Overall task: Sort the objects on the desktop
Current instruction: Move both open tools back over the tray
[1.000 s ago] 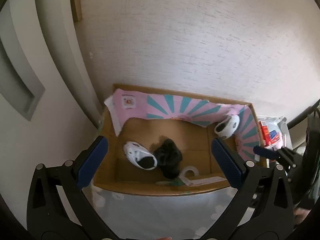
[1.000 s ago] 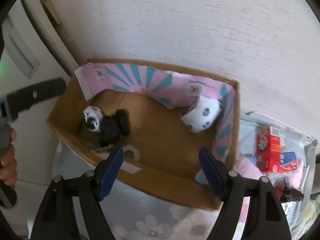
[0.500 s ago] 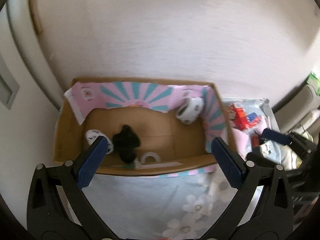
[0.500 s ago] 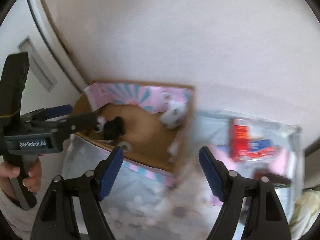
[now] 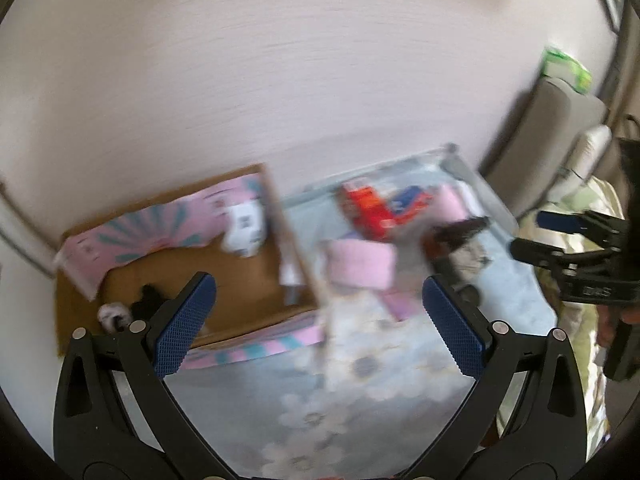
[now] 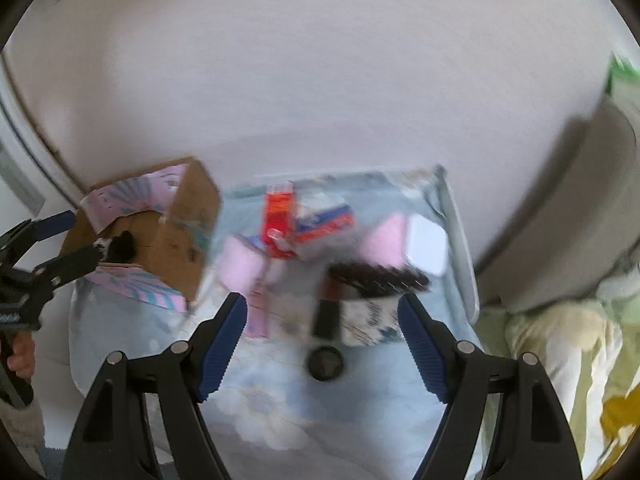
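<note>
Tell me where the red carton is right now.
The red carton lies on the floral cloth right of the cardboard box in both wrist views, against a blue and white pack, with a pink item just before it.

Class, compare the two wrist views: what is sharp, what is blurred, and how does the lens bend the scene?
Left wrist view: the left claw is sharp, the cardboard box and red packet are smeared. Right wrist view: the right claw is crisp, the clutter blurred. Both: fisheye curving, dark corners.

We see the cardboard box [image 6: 188,236] at the table's [image 6: 132,336] left, the cartons [image 6: 280,220] right of it, the brush [image 6: 376,278] before them.
</note>
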### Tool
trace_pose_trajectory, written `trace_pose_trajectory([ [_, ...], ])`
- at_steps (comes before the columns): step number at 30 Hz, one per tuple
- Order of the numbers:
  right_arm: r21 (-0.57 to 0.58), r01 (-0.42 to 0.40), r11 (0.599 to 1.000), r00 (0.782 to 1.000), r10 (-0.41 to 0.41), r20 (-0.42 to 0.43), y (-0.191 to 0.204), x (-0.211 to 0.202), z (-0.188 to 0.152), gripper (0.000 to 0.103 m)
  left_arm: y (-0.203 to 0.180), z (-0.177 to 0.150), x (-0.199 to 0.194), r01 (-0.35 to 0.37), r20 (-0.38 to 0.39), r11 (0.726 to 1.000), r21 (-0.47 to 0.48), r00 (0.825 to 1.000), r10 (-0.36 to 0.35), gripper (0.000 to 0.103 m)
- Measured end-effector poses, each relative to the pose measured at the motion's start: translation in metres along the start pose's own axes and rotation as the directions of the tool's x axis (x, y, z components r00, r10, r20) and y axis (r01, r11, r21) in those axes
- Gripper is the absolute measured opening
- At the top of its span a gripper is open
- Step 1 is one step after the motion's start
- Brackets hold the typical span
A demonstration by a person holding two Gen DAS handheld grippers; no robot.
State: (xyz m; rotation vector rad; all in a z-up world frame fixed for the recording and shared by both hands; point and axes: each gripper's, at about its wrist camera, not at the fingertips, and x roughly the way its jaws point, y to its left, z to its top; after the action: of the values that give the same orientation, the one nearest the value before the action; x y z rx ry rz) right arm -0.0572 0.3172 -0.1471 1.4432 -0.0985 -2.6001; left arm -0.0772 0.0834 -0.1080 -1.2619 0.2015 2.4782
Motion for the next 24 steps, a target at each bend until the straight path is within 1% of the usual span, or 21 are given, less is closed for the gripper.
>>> trace_pose_trajectory([
  [4, 0.035, -0.008, 0.999, 1.0, 0.009, -0.019, -0.028, 0.009, -0.008, 0.074, -0.04, 0.008, 0.022, -0.019, -0.02, 0.996, 0.083, 1.0, 0.021, 0.103],
  [6, 0.035, -0.011, 0.999, 0.999, 0.012, -0.034, -0.037, 0.016, -0.011, 0.074, -0.054, 0.012, 0.037, -0.02, -0.045, 0.997, 0.078, 0.999, 0.023, 0.103],
  [8, 0.027, -0.023, 0.999, 0.999, 0.025, -0.048, -0.043, 0.026, -0.012, 0.074, -0.064, 0.012, 0.059, -0.001, -0.079, 0.999, 0.049, 0.997, 0.005, 0.102],
  [9, 0.02, -0.03, 0.999, 0.998, 0.031, -0.057, -0.047, 0.033, -0.012, 0.074, -0.068, 0.012, 0.068, -0.004, -0.092, 0.999, 0.038, 0.996, 0.008, 0.102],
  [10, 0.014, -0.035, 0.999, 0.997, 0.035, -0.064, -0.05, 0.038, -0.012, 0.074, -0.072, 0.01, 0.08, -0.022, -0.107, 0.999, 0.028, 0.994, 0.025, 0.102],
  [12, 0.0, -0.048, 0.999, 0.995, 0.048, -0.085, -0.056, 0.056, -0.012, 0.074, -0.079, 0.006, 0.101, -0.07, -0.129, 0.997, 0.026, 0.989, 0.073, 0.098],
  [16, -0.003, -0.078, 0.997, 0.991, 0.077, -0.112, -0.07, 0.084, -0.01, 0.074, -0.083, 0.001, 0.132, -0.135, -0.159, 0.991, 0.011, 0.978, 0.135, 0.097],
  [20, -0.007, -0.128, 0.992, 0.984, 0.126, -0.125, -0.079, 0.109, -0.004, 0.074, -0.08, 0.0, 0.153, -0.192, -0.168, 0.981, -0.01, 0.968, 0.187, 0.097],
  [22, -0.023, -0.155, 0.988, 0.981, 0.151, -0.123, -0.079, 0.116, -0.001, 0.074, -0.079, 0.0, 0.159, -0.24, -0.163, 0.971, -0.003, 0.958, 0.237, 0.097],
  [23, -0.034, -0.165, 0.986, 0.98, 0.16, -0.121, -0.079, 0.119, 0.001, 0.077, -0.078, 0.0, 0.162, -0.255, -0.156, 0.967, 0.006, 0.955, 0.253, 0.097],
  [24, -0.061, -0.157, 0.986, 0.983, 0.15, -0.109, -0.077, 0.121, 0.003, 0.078, -0.079, 0.0, 0.163, -0.261, -0.149, 0.965, 0.012, 0.954, 0.26, 0.097],
])
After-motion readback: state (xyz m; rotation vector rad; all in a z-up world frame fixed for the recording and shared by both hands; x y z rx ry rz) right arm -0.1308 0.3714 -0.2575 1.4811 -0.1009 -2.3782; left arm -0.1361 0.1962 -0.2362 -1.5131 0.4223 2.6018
